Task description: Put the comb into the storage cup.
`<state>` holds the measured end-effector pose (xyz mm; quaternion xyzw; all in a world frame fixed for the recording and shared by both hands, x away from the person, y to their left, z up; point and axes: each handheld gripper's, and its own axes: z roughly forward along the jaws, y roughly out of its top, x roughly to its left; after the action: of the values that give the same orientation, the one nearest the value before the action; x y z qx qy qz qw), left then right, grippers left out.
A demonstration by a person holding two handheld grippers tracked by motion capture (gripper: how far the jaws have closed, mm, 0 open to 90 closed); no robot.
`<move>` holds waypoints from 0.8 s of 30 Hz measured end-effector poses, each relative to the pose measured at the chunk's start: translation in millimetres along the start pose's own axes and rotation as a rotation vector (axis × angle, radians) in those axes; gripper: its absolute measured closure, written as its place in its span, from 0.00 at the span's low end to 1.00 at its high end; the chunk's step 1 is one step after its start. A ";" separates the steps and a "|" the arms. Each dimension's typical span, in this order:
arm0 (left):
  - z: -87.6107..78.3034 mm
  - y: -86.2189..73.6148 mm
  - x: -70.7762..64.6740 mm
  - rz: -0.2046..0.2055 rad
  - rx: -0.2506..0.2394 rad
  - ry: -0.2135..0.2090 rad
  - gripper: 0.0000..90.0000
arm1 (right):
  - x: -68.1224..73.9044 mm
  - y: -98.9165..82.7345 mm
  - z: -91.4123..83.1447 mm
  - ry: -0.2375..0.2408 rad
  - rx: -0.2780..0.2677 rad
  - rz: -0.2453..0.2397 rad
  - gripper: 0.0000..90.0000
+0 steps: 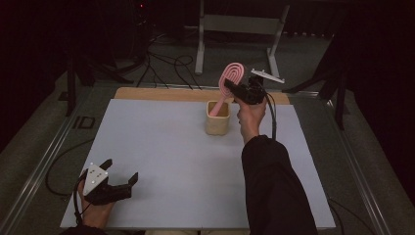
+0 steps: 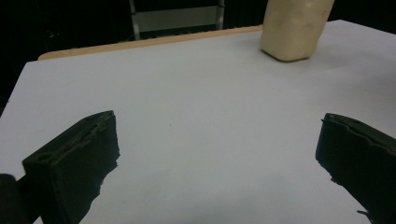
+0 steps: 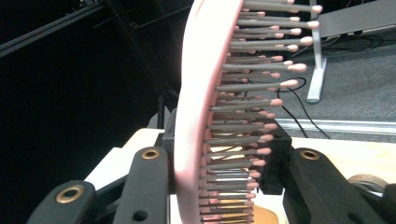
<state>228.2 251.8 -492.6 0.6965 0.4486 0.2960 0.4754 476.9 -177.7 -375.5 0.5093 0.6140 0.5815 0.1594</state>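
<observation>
Pink plastic hairbrush [image 3: 198, 121] with grey bristles is pinched at its head by the right gripper [image 1: 238, 92], handle tip inside the cream square cup [image 1: 218, 119]; keep it vertical, lower straight, then release; left gripper [image 1: 118, 177] rests spread wide, holding nothing, on the white tabletop [image 1: 171, 161].

Black two-jaw left claw [image 1: 120, 171] with grey screw-dotted plate, black right claw [image 1: 231, 89], brass rivets, trailing black cables, black sleeve [image 1: 276, 188]
</observation>
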 end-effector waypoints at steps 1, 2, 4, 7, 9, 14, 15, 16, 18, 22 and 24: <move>0.0 0.0 0.0 0.000 0.000 0.000 0.00 | -0.2 -0.4 0.3 0.000 0.000 -0.001 0.71; 0.0 0.0 0.0 0.000 0.000 0.000 0.00 | -0.2 -0.7 0.5 -0.002 0.000 0.000 0.71; -0.1 0.0 0.1 0.000 0.000 0.001 0.00 | -0.8 -1.8 1.0 -0.002 0.003 -0.002 0.71; -0.1 0.0 0.2 0.000 0.000 0.001 0.00 | -1.5 -3.1 1.4 -0.003 0.004 0.001 0.71; -0.1 0.0 0.0 0.000 0.000 0.001 0.00 | -2.1 -3.9 1.6 -0.004 0.006 0.001 0.71; 0.0 0.0 -0.1 0.000 0.000 0.001 0.00 | -2.2 -5.2 2.2 -0.003 0.009 0.001 0.71; -0.1 0.0 0.0 0.000 0.000 0.001 0.00 | -1.9 -5.5 2.5 -0.004 0.010 0.002 0.71; -0.1 0.0 0.0 0.000 0.000 0.001 0.00 | -1.9 -5.7 2.6 -0.004 0.010 0.001 0.71; -0.1 0.0 0.0 0.000 0.000 0.001 0.00 | -1.8 -6.2 3.0 -0.004 0.012 -0.001 0.71; -0.2 0.1 0.1 0.001 0.000 0.001 0.00 | -1.6 -7.4 3.8 -0.007 0.017 -0.007 0.71; -0.1 0.0 0.1 0.001 0.000 0.001 0.00 | -1.4 -8.3 4.4 -0.007 0.019 -0.007 0.71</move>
<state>228.2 252.0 -492.6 0.6965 0.4485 0.2967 0.4751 477.4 -174.8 -384.5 0.5105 0.6207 0.5734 0.1589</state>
